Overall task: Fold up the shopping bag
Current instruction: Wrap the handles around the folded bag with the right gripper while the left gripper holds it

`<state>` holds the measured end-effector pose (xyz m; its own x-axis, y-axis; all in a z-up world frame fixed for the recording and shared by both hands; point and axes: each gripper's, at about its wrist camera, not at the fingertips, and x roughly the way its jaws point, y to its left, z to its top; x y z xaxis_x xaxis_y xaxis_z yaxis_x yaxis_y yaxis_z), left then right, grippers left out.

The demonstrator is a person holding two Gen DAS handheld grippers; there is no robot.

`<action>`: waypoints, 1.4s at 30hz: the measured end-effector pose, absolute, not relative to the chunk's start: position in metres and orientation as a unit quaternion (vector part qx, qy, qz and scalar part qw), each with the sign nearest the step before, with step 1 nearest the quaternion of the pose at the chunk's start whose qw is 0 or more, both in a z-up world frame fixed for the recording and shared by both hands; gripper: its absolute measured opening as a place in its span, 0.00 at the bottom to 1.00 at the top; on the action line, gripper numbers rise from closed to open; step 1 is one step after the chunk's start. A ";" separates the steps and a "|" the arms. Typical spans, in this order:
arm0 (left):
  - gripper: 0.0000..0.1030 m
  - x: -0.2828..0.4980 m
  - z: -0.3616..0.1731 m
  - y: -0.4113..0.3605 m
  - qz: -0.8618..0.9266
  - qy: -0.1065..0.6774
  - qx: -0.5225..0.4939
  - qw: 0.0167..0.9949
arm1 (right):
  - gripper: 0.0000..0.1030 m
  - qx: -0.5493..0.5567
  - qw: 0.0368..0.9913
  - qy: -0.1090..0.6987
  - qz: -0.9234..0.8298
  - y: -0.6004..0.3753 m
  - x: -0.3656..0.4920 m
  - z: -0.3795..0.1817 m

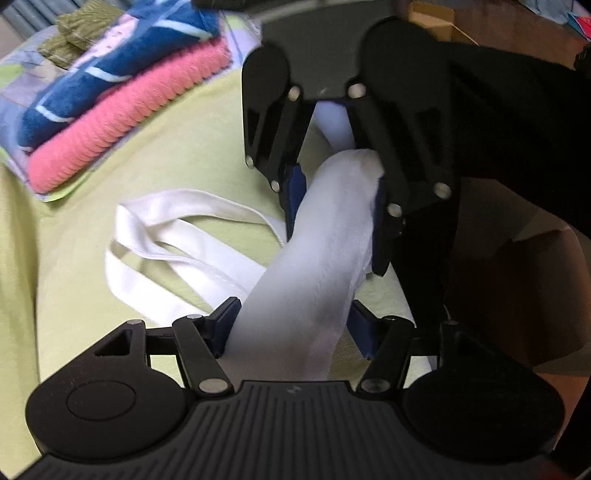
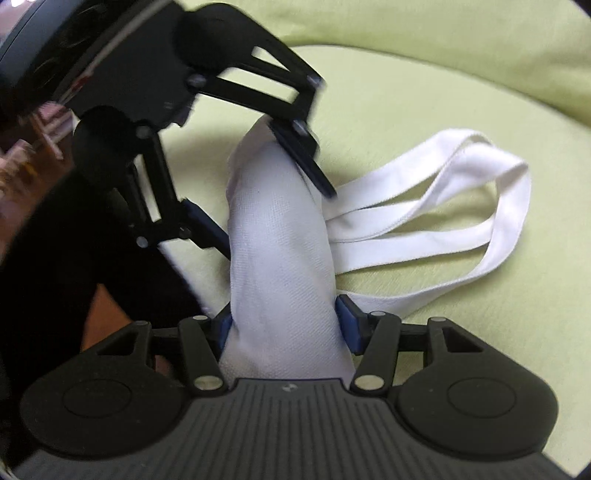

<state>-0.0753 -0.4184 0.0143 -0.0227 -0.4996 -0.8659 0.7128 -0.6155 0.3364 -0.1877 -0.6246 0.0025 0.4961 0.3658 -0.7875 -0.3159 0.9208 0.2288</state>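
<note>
A white fabric shopping bag (image 1: 314,258) (image 2: 280,240) is bunched into a thick roll and spans between both grippers above a light green sheet (image 1: 166,155) (image 2: 424,92). My left gripper (image 1: 295,328) (image 2: 258,195) is shut on one end of the roll, its blue pads pressing both sides. Facing it, my right gripper (image 1: 338,218) (image 2: 286,328) is shut on the other end. The bag's white handles (image 1: 159,236) (image 2: 461,192) trail loose in loops on the sheet beside the roll.
A stack of folded towels, pink (image 1: 122,133) under blue (image 1: 110,74), lies at the far left with an olive cloth (image 1: 81,33) behind it. A dark sleeve (image 1: 517,129) fills the right side. The green sheet rises in a fold (image 2: 443,33) beyond the handles.
</note>
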 end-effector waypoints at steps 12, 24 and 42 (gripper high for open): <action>0.61 -0.060 0.031 -0.411 -0.720 0.056 0.515 0.461 | 0.50 0.168 0.801 0.510 0.266 -0.672 -0.154 -0.010; 0.63 -0.085 -0.012 -0.406 -0.657 -0.098 0.619 0.418 | 0.49 0.199 0.771 0.541 0.271 -0.673 -0.138 -0.016; 0.64 -0.064 -0.009 -0.434 -0.686 0.007 0.590 0.426 | 0.71 -0.241 0.906 0.349 0.016 -0.518 -0.240 0.037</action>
